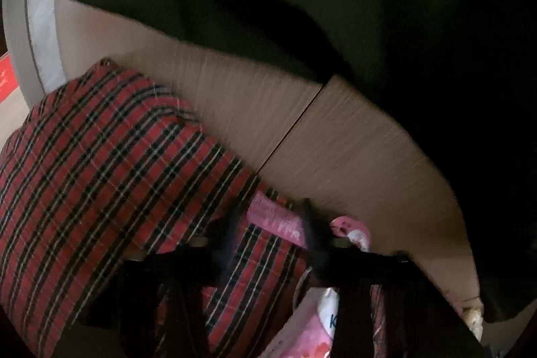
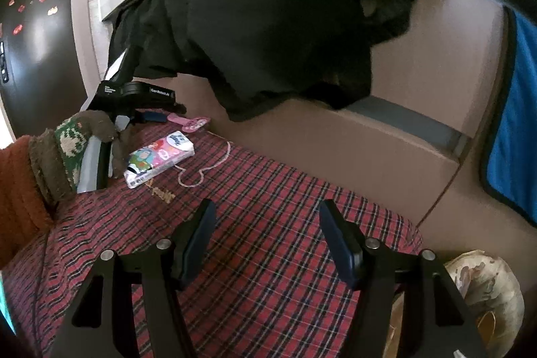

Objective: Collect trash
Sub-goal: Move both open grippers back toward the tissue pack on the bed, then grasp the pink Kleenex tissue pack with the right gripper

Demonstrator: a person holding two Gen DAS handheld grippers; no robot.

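A pink wrapper (image 1: 268, 215) lies at the far edge of a red plaid cloth (image 1: 100, 156), against a brown panel. My left gripper (image 1: 272, 225) sits around it with both dark fingers against its sides, blurred. In the right wrist view the same left gripper (image 2: 169, 112) is held by a gloved hand (image 2: 77, 150), and the pink wrapper (image 2: 191, 122) sticks out past its tips. A printed tissue pack (image 2: 161, 158) lies on the plaid cloth (image 2: 268, 257) just behind it. My right gripper (image 2: 268, 210) hovers open over the cloth with nothing between its fingers.
A black garment (image 2: 268, 39) hangs over the brown panel (image 2: 369, 150) above the cloth. A blue cloth (image 2: 513, 123) hangs at the right. A crumpled pale bag (image 2: 486, 291) sits at the lower right. A dark fridge with magnets (image 2: 33, 22) stands at the left.
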